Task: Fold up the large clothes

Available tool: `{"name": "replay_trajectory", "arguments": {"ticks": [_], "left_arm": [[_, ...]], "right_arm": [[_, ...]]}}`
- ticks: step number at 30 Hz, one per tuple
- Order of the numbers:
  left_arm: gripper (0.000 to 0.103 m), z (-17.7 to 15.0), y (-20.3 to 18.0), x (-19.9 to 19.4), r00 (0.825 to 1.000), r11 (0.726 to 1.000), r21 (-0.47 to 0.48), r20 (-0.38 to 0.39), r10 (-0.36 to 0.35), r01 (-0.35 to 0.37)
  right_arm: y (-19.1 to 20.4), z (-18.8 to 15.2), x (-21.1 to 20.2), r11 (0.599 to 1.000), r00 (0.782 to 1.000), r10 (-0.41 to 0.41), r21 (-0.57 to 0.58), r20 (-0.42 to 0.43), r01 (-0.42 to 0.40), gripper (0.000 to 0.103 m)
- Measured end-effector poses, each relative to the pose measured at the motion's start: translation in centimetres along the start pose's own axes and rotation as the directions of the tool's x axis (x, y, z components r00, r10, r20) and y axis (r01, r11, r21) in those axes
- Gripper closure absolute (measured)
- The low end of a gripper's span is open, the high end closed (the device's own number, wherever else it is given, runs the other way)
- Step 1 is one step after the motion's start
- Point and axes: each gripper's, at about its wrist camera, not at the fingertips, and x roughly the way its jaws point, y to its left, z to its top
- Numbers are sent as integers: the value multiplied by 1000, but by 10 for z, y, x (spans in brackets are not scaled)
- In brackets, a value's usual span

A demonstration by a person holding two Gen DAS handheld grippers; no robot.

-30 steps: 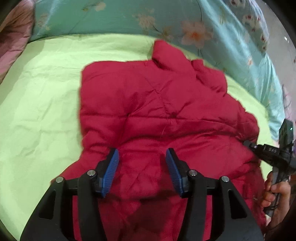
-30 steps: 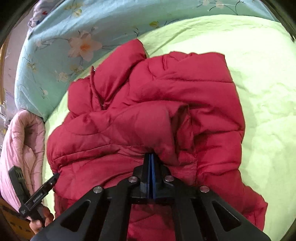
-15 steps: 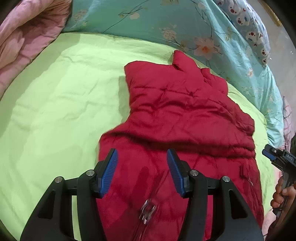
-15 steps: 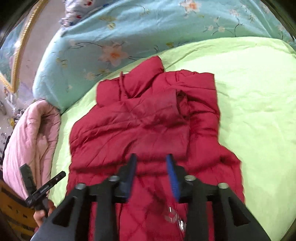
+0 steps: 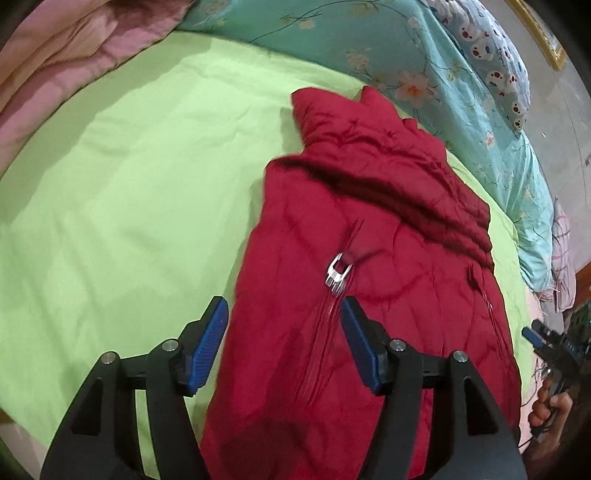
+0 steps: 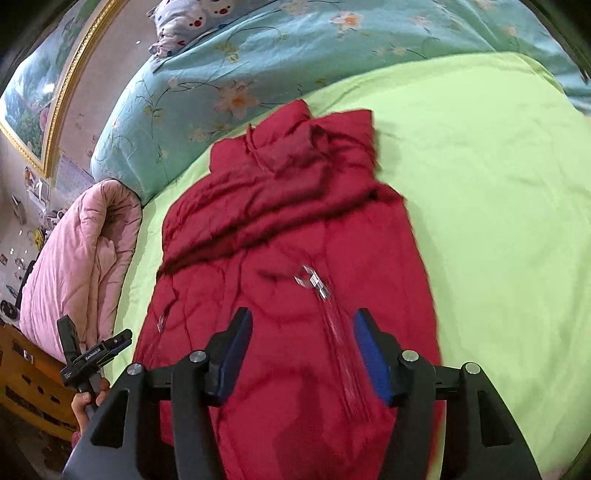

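1. Red quilted jacket (image 5: 369, 295): lies lengthwise on the green bedsheet (image 5: 129, 184), collar end toward the floral quilt; a sleeve or upper part is folded across the chest, which the sleeve hides. Its lower hem is cut off behind the gripper bodies in both views.
2. Left gripper (image 5: 284, 343): blue-padded fingers (image 5: 208, 343) spread wide apart, holding nothing, above the jacket's lower half; whether they touch the fabric cannot be told.
3. Right gripper (image 6: 303, 354): fingers (image 6: 236, 354) likewise parted and empty, over the jacket's lower half. In the left wrist view only its tip and the holding hand show at the right edge (image 5: 535, 334).
4. Metal zipper pull (image 5: 338, 273): silver, on the jacket front just beyond the fingertips; motion-blurred with a streak trailing toward the camera, so its shape is unclear.
5. Floral quilt (image 6: 258, 66): turquoise, bunched along the far edge of the sheet.
6. Pink comforter (image 6: 74, 258): rolled beside the sheet, partly cut off by the frame.
7. Cartoon-print pillow (image 6: 188, 22): behind the quilt, mostly hidden.
8. Gold-framed picture (image 6: 33, 107): on the wall, cropped.
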Motion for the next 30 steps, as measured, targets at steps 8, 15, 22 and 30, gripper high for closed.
{"name": "replay_trajectory", "arguments": {"ticks": [8,15,22,30], "left_arm": [[37,-32,15,-12,998,999,17,-56,-27,28],[37,-58,16,-15,993,998,17,-104,-51,53],[27,-66,18,-16,989,998,19,-140,-53,56],[22,-83,17,4,963,999,27,-268,-28,37]], "right_arm": [[-44,-42,-32,996,998,-60,68,6,60,41],[-57,-65,-31,992,998,-57,110,-27,59,40],[-52,-89,-29,993,997,-24,114,-68,31,39],[-52,-109,-33,991,996,-20,128,-89,32,37]]}}
